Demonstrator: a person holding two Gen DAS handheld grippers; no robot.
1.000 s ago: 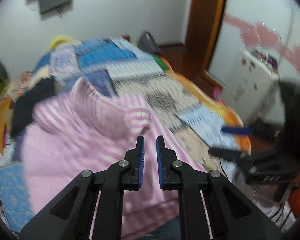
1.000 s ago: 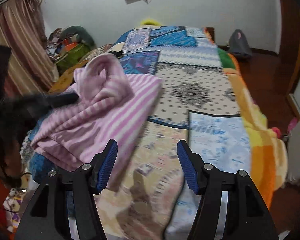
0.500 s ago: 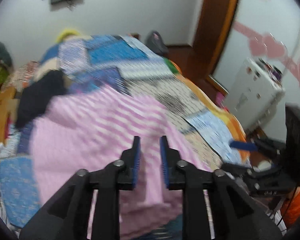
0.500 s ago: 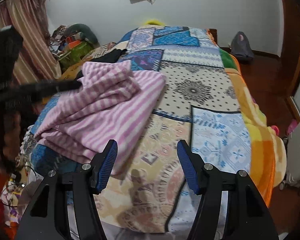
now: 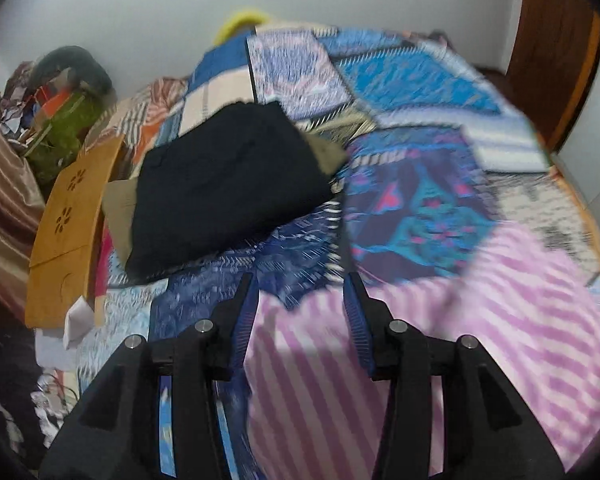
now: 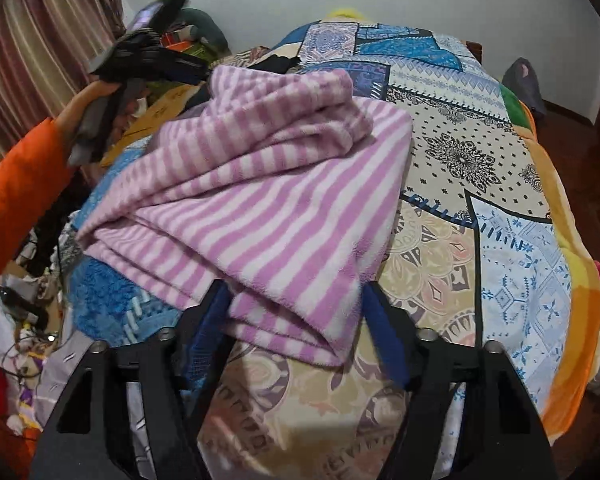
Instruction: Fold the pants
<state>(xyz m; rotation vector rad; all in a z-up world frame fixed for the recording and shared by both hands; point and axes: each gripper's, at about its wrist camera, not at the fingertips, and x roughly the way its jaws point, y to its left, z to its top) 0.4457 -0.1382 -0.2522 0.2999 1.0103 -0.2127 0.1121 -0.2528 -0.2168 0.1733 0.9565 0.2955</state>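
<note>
In the left wrist view, at about 4 o'clock from the left tool (image 5: 300,292), the striped pink pants (image 5: 440,340) lie folded on the patchwork bed (image 5: 400,80), their near edge running under and just past the blue pads. The jaws stand partly apart and nothing is caught between them; the fabric sits below, and whether it touches the pads cannot be told through the blur. A black folded garment (image 5: 228,184) rests at 11 o'clock, well apart from the pants. A second ago these jaws were almost shut close above the pink cloth, and half a second ago only a little wider; now they are clearly wider and the view has swung toward the bed's left side and the black pile

In the right wrist view, the pants (image 6: 260,200) fill 12 o'clock ahead of the right tool (image 6: 296,292), the long axis of the bundle running from 7 toward 1 o'clock. Their nearest folded corner droops between the widely spread jaws, which close on nothing. The left tool (image 6: 152,60) hangs at 10 o'clock beyond the bundle's far side, clear of it. This right tool is the nearer one, I judge, for any next tidy or lift. Compared with a second ago, the raised hump of fabric has been laid down flatter, and the bundle now lies closer in, between the fingers rather than ahead of them
</note>
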